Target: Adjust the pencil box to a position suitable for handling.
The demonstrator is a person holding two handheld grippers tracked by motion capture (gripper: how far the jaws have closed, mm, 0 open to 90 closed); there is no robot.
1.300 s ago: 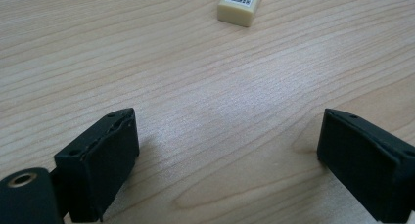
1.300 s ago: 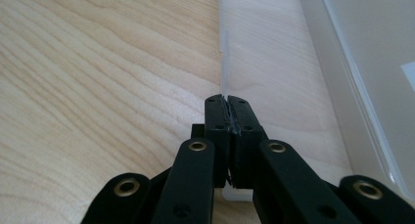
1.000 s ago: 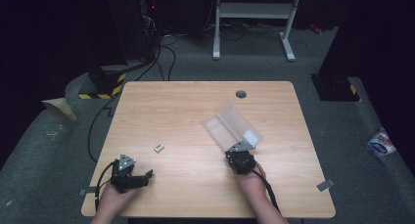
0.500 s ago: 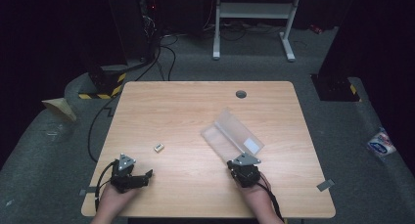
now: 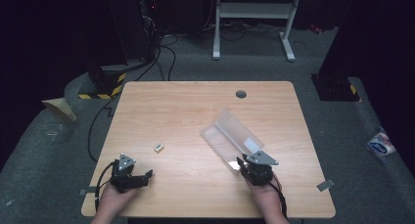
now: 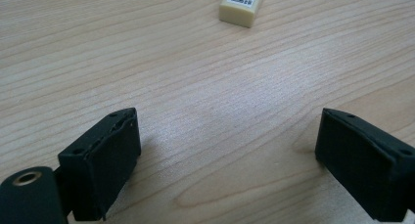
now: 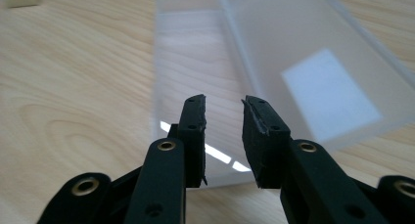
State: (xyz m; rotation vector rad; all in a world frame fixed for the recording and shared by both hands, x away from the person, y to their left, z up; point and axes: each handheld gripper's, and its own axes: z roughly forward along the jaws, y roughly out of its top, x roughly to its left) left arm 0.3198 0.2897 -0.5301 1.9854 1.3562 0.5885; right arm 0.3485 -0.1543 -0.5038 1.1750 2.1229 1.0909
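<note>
Since a second ago my right hand-held gripper (image 5: 241,164) backed toward the desk (image 5: 186,106) edge, releasing the clear plastic case (image 7: 254,62). Case lies open right of centre, lid tilted, white label. Jaws narrowly apart, probably touching nothing. Left hand-held gripper (image 6: 230,155) wide open, empty; eraser (image 6: 241,4) beyond.

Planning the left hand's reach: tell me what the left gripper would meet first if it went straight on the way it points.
Likely the small cream eraser with a barcode label, lying ahead and slightly off centre between the left gripper's wide-open jaws. Bare wooden table lies between; depth is uncertain.
</note>
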